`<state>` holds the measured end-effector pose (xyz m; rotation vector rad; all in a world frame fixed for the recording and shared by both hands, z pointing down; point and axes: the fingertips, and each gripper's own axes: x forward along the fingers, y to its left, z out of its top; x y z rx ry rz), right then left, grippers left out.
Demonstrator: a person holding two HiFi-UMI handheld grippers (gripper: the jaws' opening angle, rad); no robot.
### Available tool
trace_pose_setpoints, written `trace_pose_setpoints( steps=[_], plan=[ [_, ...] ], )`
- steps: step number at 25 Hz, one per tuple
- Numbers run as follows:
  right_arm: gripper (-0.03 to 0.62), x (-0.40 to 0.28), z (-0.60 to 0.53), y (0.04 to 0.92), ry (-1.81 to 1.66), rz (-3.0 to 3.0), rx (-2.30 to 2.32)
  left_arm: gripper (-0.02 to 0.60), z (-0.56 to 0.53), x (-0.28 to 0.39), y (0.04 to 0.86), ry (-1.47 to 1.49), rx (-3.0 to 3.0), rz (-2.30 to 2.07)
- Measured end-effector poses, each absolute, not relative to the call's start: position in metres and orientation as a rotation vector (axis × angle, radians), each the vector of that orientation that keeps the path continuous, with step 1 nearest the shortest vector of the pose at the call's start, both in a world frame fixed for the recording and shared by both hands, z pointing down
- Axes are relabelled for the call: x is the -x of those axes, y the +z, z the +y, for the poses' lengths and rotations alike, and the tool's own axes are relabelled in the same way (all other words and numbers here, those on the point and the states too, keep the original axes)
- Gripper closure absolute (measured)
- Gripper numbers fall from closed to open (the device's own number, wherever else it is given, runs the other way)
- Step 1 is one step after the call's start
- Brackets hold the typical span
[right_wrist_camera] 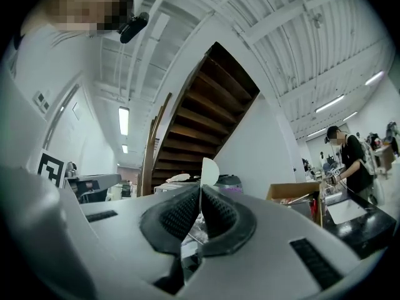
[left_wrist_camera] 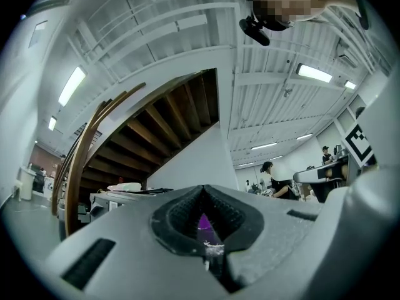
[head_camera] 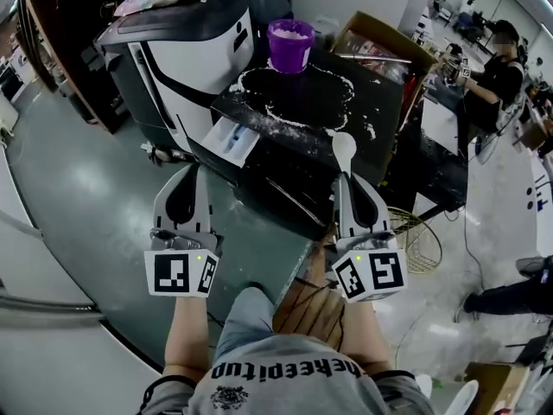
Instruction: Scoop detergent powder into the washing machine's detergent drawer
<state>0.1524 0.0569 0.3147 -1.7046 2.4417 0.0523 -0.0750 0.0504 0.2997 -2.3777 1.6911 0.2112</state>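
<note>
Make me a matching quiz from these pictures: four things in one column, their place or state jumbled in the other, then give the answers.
Things:
1. purple cup
2. white spoon
3. left gripper
4. spilled powder

Places or states:
A. shut, holding nothing
B. lies in a ring on the black surface
C. clamped between the fingers of the right gripper
D. holds white powder, stands at the ring's far edge

Pairs: 1-D, 2-C, 3-A, 4-B

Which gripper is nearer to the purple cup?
Right. The right gripper, holding a spoon, is in front of the purple cup, slightly right; the left gripper is farther, to its left.
</note>
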Motion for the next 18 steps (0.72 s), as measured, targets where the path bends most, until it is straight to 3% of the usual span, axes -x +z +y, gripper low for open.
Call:
trace_pose_setpoints(
  steps=[7,18],
  plan=[
    [0.588,-0.112,-0.017,0.271,0.071,2.395,1.767,0.578,-0.036,0.112,0.258,0.218,2.437,1.614],
    [0.588,-0.094,-0.054,0.234,0.146,2.396,1.82,0.578,-0.084,0.122,0.222,0.311,2.534,1.524]
  ],
)
